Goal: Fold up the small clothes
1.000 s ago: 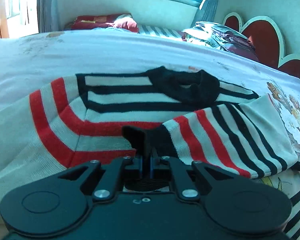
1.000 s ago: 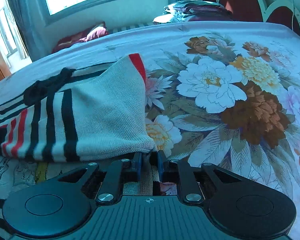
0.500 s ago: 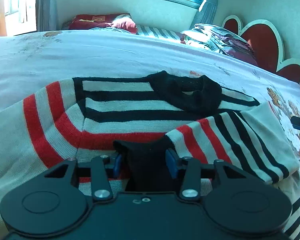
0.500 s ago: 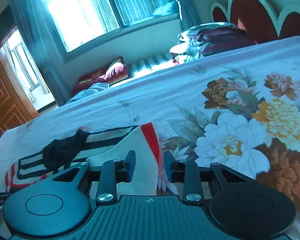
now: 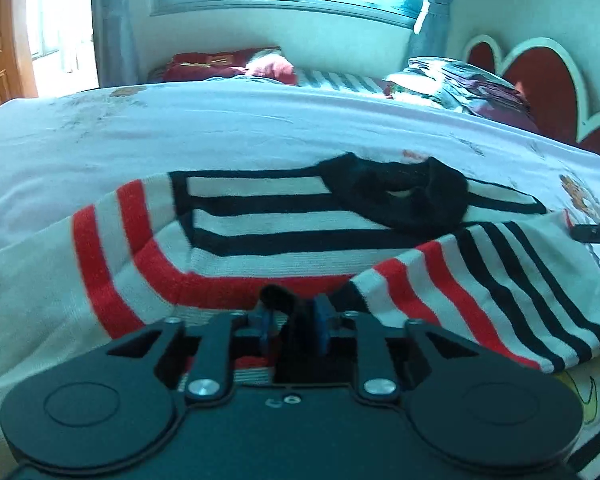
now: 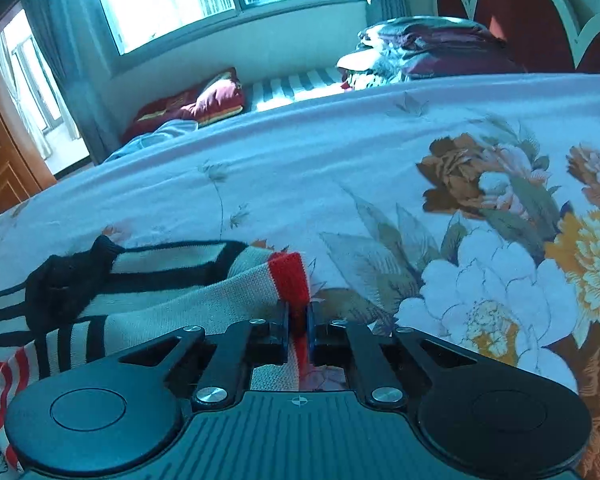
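Note:
A small knitted sweater (image 5: pixel 260 224) with black and red stripes and a black collar (image 5: pixel 396 196) lies flat on the bed, one sleeve folded across its front. My left gripper (image 5: pixel 294 320) is at the sleeve's black cuff (image 5: pixel 278 296). Its jaws are opening and the cuff lies loose between them. In the right wrist view the sweater (image 6: pixel 160 304) reaches to my right gripper (image 6: pixel 298 316). Its jaws are closing, and the pads pinch the red edge (image 6: pixel 290 276) at the sweater's corner. The right gripper (image 5: pixel 596 232) also shows at the right rim of the left wrist view.
The floral bedspread (image 6: pixel 480 240) stretches to the right and far side. Folded bedding (image 5: pixel 460 84) is piled by the red headboard (image 6: pixel 532 20). Red cushions (image 5: pixel 220 64) lie on a bench under the window. A wooden door (image 6: pixel 4 160) stands at the left.
The left jaws, shut on the black cuff a second ago, have come apart. The right gripper let go, moved along the sweater's side to its red-edged corner and closed there.

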Motion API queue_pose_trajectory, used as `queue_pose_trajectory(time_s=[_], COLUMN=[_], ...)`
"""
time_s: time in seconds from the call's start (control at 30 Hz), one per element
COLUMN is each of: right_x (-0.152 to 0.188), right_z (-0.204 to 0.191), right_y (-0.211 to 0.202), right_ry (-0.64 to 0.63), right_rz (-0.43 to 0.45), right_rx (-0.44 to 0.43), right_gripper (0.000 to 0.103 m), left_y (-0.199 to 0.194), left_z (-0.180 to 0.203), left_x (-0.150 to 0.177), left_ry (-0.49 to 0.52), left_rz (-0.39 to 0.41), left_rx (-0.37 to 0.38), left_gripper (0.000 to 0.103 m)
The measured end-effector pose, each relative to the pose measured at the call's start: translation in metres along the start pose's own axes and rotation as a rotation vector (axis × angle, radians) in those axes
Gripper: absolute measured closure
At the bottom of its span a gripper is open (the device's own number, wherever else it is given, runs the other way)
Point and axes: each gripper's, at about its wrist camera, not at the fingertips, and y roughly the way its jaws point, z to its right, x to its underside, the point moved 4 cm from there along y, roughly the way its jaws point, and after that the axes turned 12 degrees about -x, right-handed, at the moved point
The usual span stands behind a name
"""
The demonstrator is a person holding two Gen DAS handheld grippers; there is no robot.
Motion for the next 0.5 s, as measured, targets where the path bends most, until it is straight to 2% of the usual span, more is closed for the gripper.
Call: queue_pose_trajectory(time_s=[0.03,0.07,0.1,0.17,0.2,0.27,0.33,0.37,0.43,0.5], right_x=[-0.003,-0.004,-0.005,-0.004,-0.001,0.008,0.015,0.020,0.017,0.002], right_z=[-0.003,-0.008,-0.013,-0.039,-0.054,-0.084,-0.105,-0.110,-0.100,-0.060], right_y=[-0.009,-0.016,-0.020,-0.016,-0.010,0.008,0.021,0.028,0.034,0.035], right_ry=[-0.019,-0.034,-0.038,-0.096,-0.141,-0.222,-0.311,-0.349,-0.370,-0.320], right_rz=[0.027,0.041,0.034,-0.003,-0.028,-0.096,-0.140,-0.156,-0.150,-0.091], right_rx=[0.021,0.014,-0.032,-0.126,-0.155,-0.223,-0.242,-0.241,-0.174,0.002], right_gripper=[0.092,0.091,0.091,0.091,0.091,0.091,0.091,0.091,0.091,0.091], left_y=[-0.007,-0.018,-0.025,-0.029,-0.030,-0.026,-0.017,-0.010,0.009,0.019], left_z=[-0.006,-0.010,-0.007,0.024,0.044,0.091,0.127,0.137,0.142,0.126], left_x=[-0.003,-0.007,-0.012,-0.022,-0.024,-0.025,-0.027,-0.027,-0.024,-0.021], left_ry=[-0.019,-0.032,-0.031,-0.003,0.033,0.117,0.168,0.186,0.220,0.200], left_rz=[0.026,0.083,0.109,0.086,0.084,0.061,0.057,0.047,0.003,0.011], left_rx=[-0.053,-0.090,-0.075,0.052,0.101,0.159,0.188,0.177,0.141,0.122], left_gripper=[0.056,0.052,0.052,0.052,0.048,0.040,0.035,0.034,0.037,0.036])
